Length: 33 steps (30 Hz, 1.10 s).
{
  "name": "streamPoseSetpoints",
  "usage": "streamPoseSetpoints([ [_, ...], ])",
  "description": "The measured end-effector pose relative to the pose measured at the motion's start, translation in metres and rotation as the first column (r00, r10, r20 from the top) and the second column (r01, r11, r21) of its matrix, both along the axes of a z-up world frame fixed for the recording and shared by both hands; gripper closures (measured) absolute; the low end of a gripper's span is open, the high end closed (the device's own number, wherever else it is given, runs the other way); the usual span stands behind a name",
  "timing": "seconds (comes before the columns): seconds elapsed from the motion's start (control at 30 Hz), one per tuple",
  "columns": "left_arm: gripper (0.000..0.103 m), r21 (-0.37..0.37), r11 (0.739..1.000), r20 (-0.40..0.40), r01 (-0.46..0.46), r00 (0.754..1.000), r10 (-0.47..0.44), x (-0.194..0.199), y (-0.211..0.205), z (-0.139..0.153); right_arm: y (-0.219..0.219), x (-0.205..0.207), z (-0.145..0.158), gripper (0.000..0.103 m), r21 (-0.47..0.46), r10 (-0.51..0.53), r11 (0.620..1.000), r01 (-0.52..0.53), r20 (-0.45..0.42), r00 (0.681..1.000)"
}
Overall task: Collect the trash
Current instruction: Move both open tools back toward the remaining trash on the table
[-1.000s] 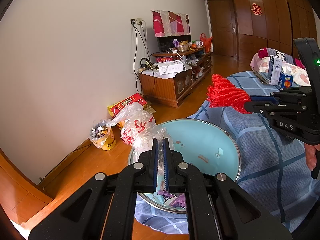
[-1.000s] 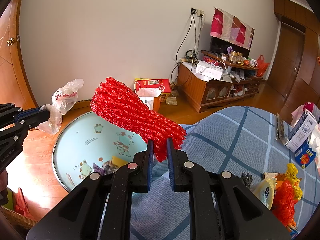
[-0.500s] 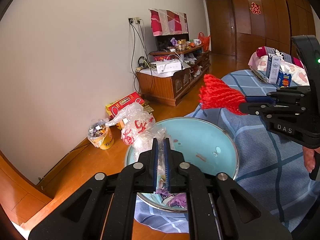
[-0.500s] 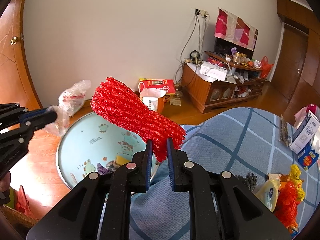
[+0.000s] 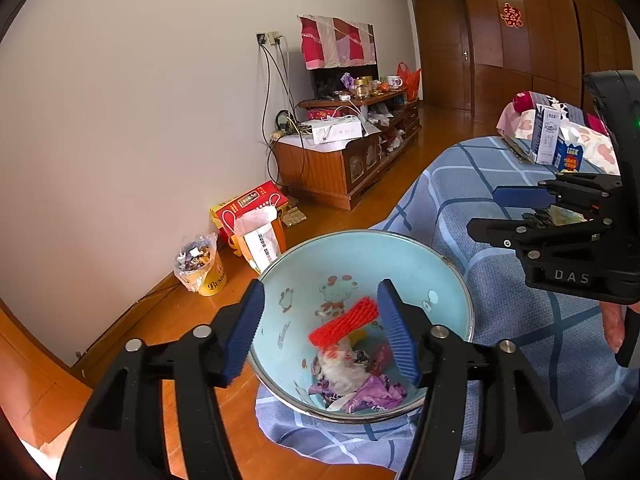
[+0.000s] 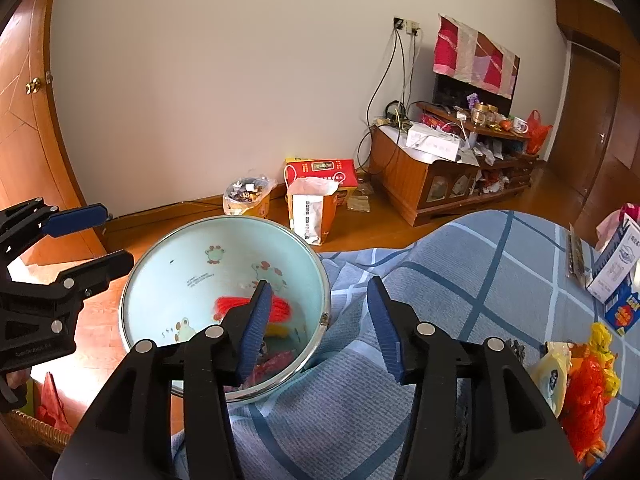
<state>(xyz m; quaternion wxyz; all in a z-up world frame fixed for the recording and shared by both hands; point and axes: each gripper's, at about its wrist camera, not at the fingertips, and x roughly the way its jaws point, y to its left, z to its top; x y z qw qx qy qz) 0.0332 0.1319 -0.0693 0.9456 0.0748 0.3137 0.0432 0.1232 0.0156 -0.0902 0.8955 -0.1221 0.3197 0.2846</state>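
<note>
- Both tools hang empty over the collection basin: the left gripper (image 5: 320, 328), at the bottom centre of the left wrist view, has its blue pads spread wide with nothing between them, and the right gripper (image 6: 316, 320), at the bottom centre of the right wrist view, stands equally parted.
- The light-blue basin (image 5: 448, 264), printed with cartoon animals, sits at the edge of the blue checked cloth (image 6: 460, 264), in the lower middle of both frames.
- A red foam net (image 5: 345, 321) lies inside the basin, resting on a crumpled clear bag (image 5: 340, 368) and purple wrappers (image 5: 372, 394) heaped at its bottom.
- Judged from the open jaws and the net's place in the bowl, the drop-off step looks complete for this item.
- More litter waits at the lower right of the right wrist view: a yellow packet (image 6: 550, 376) and an orange-red plastic bag (image 6: 586, 396) on the cloth, well apart from the basin.
- The next move likely calls for swinging the right tool toward that pile, setting its pads either side of one light, crinkly piece and closing gently enough to keep hold.
</note>
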Motion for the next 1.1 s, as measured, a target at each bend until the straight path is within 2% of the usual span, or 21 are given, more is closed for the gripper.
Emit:
streamPoseSetpoints([
  [0.07,0.032,0.001,1.0,-0.003,-0.001,1.0,0.001,0.001,-0.001,-0.002,-0.001,-0.001,-0.001,0.052,-0.002,-0.002,1.0,0.002,-0.002,1.0],
  [0.3,0.03,-0.005,0.999,-0.041,0.035,0.999,-0.035,0.003,-0.015,-0.015,-0.024,-0.009,0.0,0.051,-0.006,-0.042,0.999,0.042,0.006,0.999],
  [0.4,0.024,0.001,0.998,-0.061,0.062,0.996,-0.062,0.005,-0.028,-0.022,-0.06,-0.017,0.004,0.048,-0.001,-0.096,0.995,0.096,0.024,0.995],
  [0.53,0.022,0.009,0.994,-0.078,0.11,0.991,-0.109,0.008,-0.053,-0.028,-0.127,-0.029,0.007,0.045,0.006,-0.224,0.975,0.224,0.036,0.974],
  [0.67,0.018,0.006,0.988,-0.074,0.153,0.986,-0.152,0.016,-0.082,-0.028,-0.201,-0.044,0.005,0.043,-0.006,-0.38,0.925,0.381,0.054,0.924],
  [0.8,0.016,-0.01,0.978,-0.065,0.209,0.976,-0.209,0.026,-0.123,-0.026,-0.267,-0.059,-0.004,0.038,0.001,-0.516,0.856,0.517,0.044,0.855],
  [0.93,0.014,-0.021,0.963,-0.056,0.269,0.961,-0.27,0.033,-0.165,-0.025,-0.314,-0.07,-0.016,0.036,0.001,-0.596,0.803,0.596,0.021,0.803],
  [1.1,0.014,-0.028,0.95,-0.058,0.312,0.948,-0.313,0.046,-0.203,-0.024,-0.342,-0.075,-0.026,0.035,0.016,-0.63,0.777,0.63,-0.003,0.777],
])
